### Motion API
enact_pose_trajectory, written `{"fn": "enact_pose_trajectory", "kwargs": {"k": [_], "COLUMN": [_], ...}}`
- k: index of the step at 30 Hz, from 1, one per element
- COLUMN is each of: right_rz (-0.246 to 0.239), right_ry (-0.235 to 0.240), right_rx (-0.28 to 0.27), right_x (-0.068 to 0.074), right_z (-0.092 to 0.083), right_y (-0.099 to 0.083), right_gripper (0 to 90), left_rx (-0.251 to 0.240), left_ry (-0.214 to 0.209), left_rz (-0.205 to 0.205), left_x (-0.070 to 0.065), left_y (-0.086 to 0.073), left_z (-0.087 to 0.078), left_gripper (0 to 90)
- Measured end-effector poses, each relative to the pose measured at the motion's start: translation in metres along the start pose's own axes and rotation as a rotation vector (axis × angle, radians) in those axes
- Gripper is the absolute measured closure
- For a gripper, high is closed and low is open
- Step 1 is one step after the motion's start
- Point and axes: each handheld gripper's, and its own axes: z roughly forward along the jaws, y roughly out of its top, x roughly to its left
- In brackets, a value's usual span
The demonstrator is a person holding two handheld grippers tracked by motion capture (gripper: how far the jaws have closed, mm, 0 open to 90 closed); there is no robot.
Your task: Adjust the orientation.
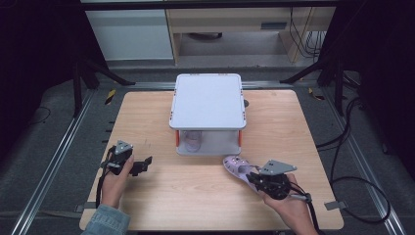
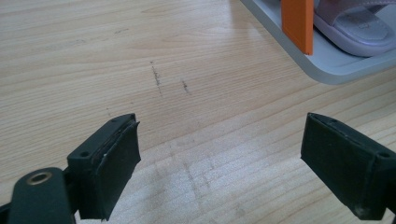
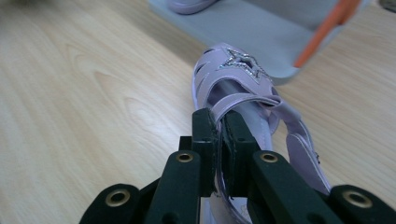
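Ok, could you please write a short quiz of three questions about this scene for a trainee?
1. True or false: the right tool is shut on the purple sandal.
2. Where does the second sandal lie? A) top of the rack B) lower shelf of the rack C) table
3. What state are the left tool's jaws in?

Key: 1 true; 2 B; 3 open, holding nothing.

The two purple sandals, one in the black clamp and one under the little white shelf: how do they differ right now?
The held sandal is clamped at its side wall by the shut right gripper, toe toward the rack; the shelved sandal lies free on the rack's lower shelf. The held sandal sits outside the rack, above the wooden table; the shelved sandal is under the top board. Both look pale purple, likely a pair.
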Motion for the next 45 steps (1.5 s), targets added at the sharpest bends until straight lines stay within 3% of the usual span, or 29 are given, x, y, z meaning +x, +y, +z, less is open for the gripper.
{"fn": "enact_pose_trajectory", "kwargs": {"k": [9,19,25,31,36,45], "right_rz": [-0.058,-0.081,-0.083,-0.074,-0.064,-0.050], "right_ry": [0.054,0.079,0.084,0.098,0.126,0.109], "right_rx": [0.023,0.056,0.060,0.059,0.050,0.016], "right_x": [0.034,0.048,0.048,0.049,0.047,0.032], "right_z": [0.020,0.031,0.032,0.028,0.022,0.008], "right_y": [0.011,0.003,0.001,0.002,0.003,0.010], "right_gripper": [85.2,83.7,78.7,61.8,55.2,59.2], "left_rx": [-0.001,0.006,0.007,0.008,0.006,0.005], "left_ry": [-0.004,-0.003,-0.004,-0.006,-0.007,-0.007], "left_rz": [-0.001,0.006,0.007,0.010,0.010,0.010], "left_x": [0.000,-0.001,-0.001,-0.002,-0.002,-0.002], "left_y": [0.000,0.000,0.000,0.000,0.000,0.000], "left_z": [0.001,0.001,0.001,0.002,0.001,0.001], "left_gripper": [10.5,10.5,10.5,10.5,10.5,10.5]}}
